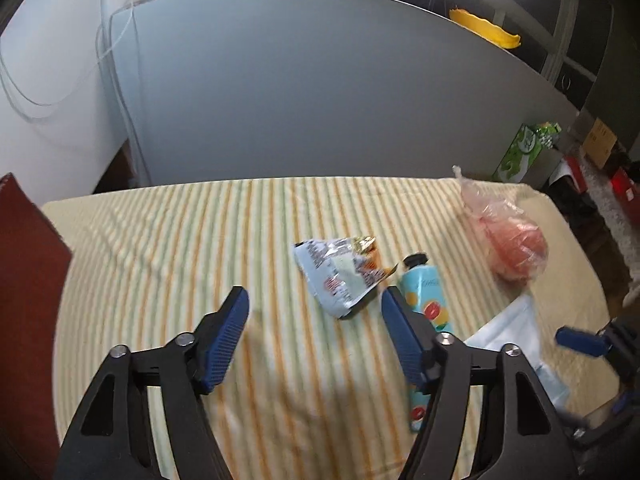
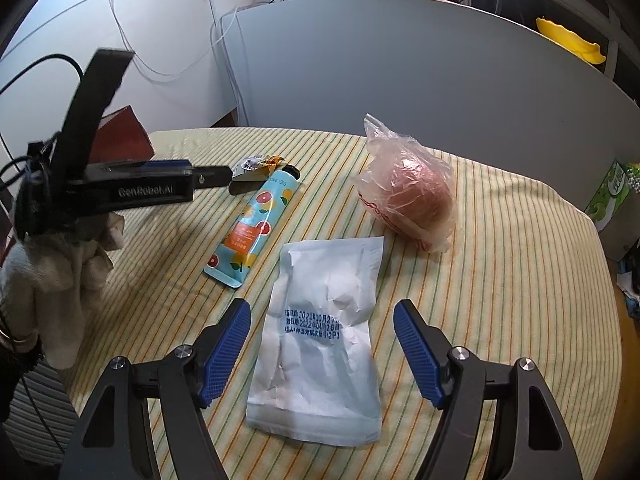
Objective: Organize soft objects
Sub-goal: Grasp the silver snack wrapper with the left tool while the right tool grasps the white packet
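My left gripper is open above the striped tablecloth, just short of a crumpled silver snack packet. A blue hand-cream tube lies beside its right finger. My right gripper is open, its fingers on either side of a pale blue pouch lying flat on the cloth. A pink soft object in a clear plastic bag lies beyond the pouch. The tube lies left of the pouch in the right wrist view. The left gripper shows there side-on, over the snack packet.
The table with the striped cloth ends at a grey partition wall. A dark red box stands at the left edge. A green carton sits off the far right corner. A gloved hand holds the left gripper.
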Tool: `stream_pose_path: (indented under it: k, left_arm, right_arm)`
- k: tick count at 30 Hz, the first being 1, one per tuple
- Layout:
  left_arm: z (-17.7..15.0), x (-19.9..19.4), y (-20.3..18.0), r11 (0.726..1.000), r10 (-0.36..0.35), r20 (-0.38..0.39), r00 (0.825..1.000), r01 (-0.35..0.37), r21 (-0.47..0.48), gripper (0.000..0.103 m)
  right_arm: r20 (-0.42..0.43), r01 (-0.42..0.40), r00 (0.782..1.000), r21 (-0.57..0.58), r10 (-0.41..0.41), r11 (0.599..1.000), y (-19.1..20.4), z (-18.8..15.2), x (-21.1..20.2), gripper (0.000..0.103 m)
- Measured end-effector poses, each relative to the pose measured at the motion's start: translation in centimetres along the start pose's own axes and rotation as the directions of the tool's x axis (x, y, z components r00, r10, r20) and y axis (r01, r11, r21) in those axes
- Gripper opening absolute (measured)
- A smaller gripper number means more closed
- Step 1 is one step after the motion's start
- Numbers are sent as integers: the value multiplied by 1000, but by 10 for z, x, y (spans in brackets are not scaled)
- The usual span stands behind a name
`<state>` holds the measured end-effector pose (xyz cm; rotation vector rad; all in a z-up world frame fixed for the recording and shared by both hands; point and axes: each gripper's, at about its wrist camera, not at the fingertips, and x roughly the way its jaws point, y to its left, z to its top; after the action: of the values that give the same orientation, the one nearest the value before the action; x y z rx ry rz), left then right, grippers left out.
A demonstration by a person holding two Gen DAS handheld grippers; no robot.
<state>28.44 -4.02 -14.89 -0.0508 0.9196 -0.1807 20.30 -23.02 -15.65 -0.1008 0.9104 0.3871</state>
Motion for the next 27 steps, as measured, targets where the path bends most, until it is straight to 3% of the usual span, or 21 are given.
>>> stream_pose_path:
  k: [2,8,17,23,27]
  left_arm:
    - [4,6,-2,1000,-27,-19,999,27,-8,71]
    - [9,23,-19,999,14,-24,1000,-13,53,71]
    - [20,51,-39,993,92,-28,995,-90,73,71]
    - [25,59,-41,994,91,-16,996,-89,69,71]
    - [25,59,-41,994,80,-3,997,-80,78,61]
  right_arm:
    - [-5,6,1000,-11,-6,1000,3,1,3,70]
    - [-32,20,999,-37,-21,999,8,3,12,70]
    - [-63,31,997,-55,-35,998,14,6,28,70]
    - [-68,51,996,-75,-56,996,19,7,34,70]
    - [-76,38,996,-78,-44,996,18,6,35,70]
